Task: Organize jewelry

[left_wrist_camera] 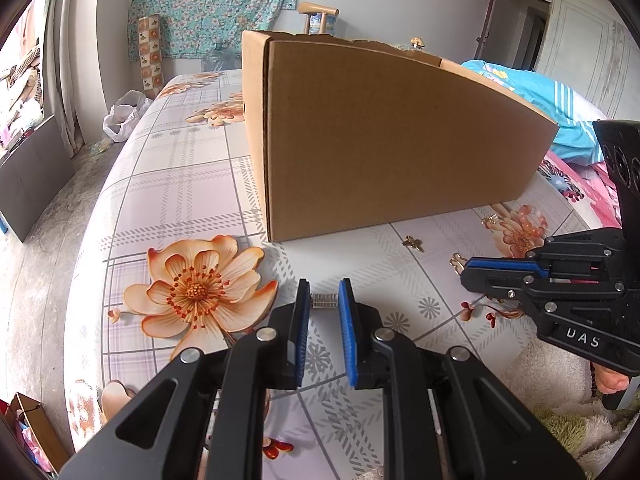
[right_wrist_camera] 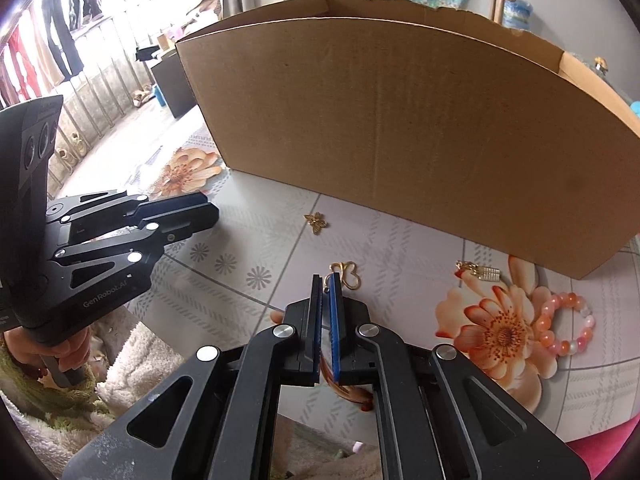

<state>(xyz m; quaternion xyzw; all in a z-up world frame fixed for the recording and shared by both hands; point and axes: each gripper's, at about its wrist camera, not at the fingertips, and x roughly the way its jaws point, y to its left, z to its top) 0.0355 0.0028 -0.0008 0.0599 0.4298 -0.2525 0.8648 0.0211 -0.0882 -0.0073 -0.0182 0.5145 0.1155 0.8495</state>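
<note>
From my remote station I take the cardboard box (left_wrist_camera: 400, 140) as reference; it stands open-topped on the floral tablecloth (left_wrist_camera: 180, 184).

Left gripper (left_wrist_camera: 325, 300): in front of the box's near wall, toward its left end. Its blue pads are clamped on a small silver spring-like piece (left_wrist_camera: 323, 301), which spans the narrow gap between them near the tips.

Right gripper (right_wrist_camera: 328, 280): in front of the box's near wall, about mid-length, pointing down at the cloth. Its jaws are nearly together, and the gold butterfly pendant (right_wrist_camera: 349, 276) sits at their tips, one edge running into the slit between the pads. I cannot confirm from either view that the pads actually press on it.

Loose items on the cloth:
- Gold flower charm (right_wrist_camera: 316, 222), just in front of the box wall, between the two grippers.
- Gold and silver clasp piece (right_wrist_camera: 480, 272), close under the box's right end.
- Pink bead bracelet (right_wrist_camera: 568, 328), further out from the box's right end, lying on a printed flower.

A hand (right_wrist_camera: 60, 356) holds the left gripper's handle.
</note>
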